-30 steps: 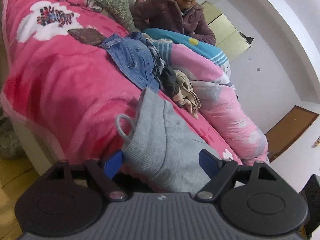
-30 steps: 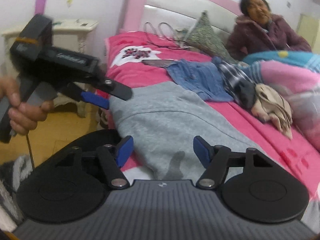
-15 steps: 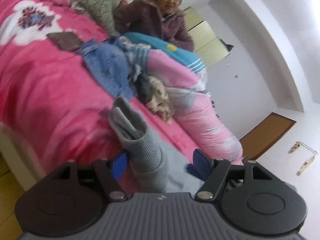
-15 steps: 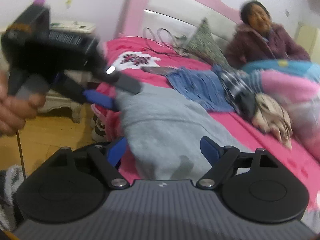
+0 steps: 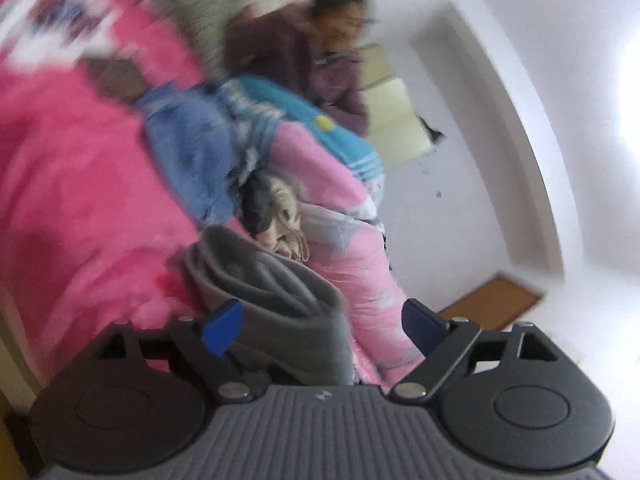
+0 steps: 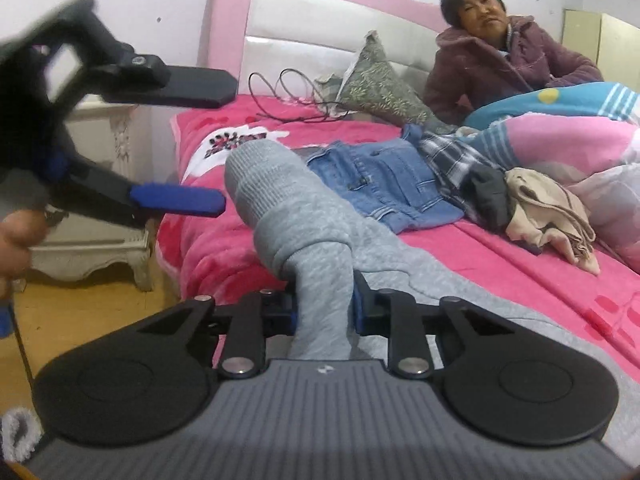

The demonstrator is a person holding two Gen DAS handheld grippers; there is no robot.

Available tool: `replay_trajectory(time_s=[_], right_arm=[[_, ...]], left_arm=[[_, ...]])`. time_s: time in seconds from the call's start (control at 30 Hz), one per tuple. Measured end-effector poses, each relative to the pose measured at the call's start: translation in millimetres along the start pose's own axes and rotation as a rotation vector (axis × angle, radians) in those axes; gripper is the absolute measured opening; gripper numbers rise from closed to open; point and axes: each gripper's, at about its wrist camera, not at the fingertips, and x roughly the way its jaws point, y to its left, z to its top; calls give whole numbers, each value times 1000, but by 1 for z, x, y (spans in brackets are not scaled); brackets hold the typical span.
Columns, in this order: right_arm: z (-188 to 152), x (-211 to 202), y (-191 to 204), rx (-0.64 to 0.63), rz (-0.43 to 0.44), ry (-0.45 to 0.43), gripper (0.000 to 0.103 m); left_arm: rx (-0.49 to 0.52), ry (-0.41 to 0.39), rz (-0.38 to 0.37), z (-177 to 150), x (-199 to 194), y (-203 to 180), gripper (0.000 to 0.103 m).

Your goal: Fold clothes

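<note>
Right hand-held gripper (image 6: 324,312) has just clamped down — its jaws have been closing, and now they pinch a bunched fold of the grey sweatshirt (image 6: 320,236) right at the near edge of the bed (image 6: 208,248). The cloth rises out of the grip as a thick rolled ridge and runs away from the camera, up and slightly left toward the headboard, so the garment's long axis lies almost straight ahead of this hand. The rest of it spreads flat to the right across the pink blanket.

Left hand-held gripper (image 6: 228,144) comes in from the left side of the right wrist view, its jaws spread wide and just opened further, the blue pad of its lower finger (image 6: 176,198) just beside the far rolled end of the sweatshirt, with a sliver of gap visible. That hand is the nearer one to the free end, so I'd judge the next grab is its job, with the right acting as anchor.

Now the left wrist view — badly blurred, but it gives the end-on look: the grey roll (image 5: 272,300) sits between the open fingers, close against the left pad and well clear of the right one. Nothing is pinched there.

Only the right view shows the clamped fold. Beyond lie denim jeans (image 6: 384,176), a plaid piece and a beige garment (image 6: 548,208), waiting by a seated person (image 6: 500,60).
</note>
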Motion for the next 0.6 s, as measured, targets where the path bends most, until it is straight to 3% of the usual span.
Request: replay_trajectory(time_s=[0.1, 0.17, 0.2, 0.33, 0.53, 0.6], right_arm=[[-2, 0, 2, 4, -2, -5, 21], [-3, 1, 2, 1, -5, -8, 21], [-3, 2, 1, 2, -9, -12, 21], [-1, 2, -3, 23, -20, -25, 20], [-2, -1, -2, 25, -41, -43, 19], [-3, 0, -3, 25, -41, -41, 19]], left_arm=[[-192, 91, -39, 23, 25, 23, 88], [-250, 157, -64, 34, 43, 29, 89], [-261, 194, -54, 40, 52, 30, 89], [-214, 340, 115, 49, 85, 26, 85], [-231, 434, 163, 49, 108, 26, 82], [-219, 447, 178, 50, 114, 25, 69]])
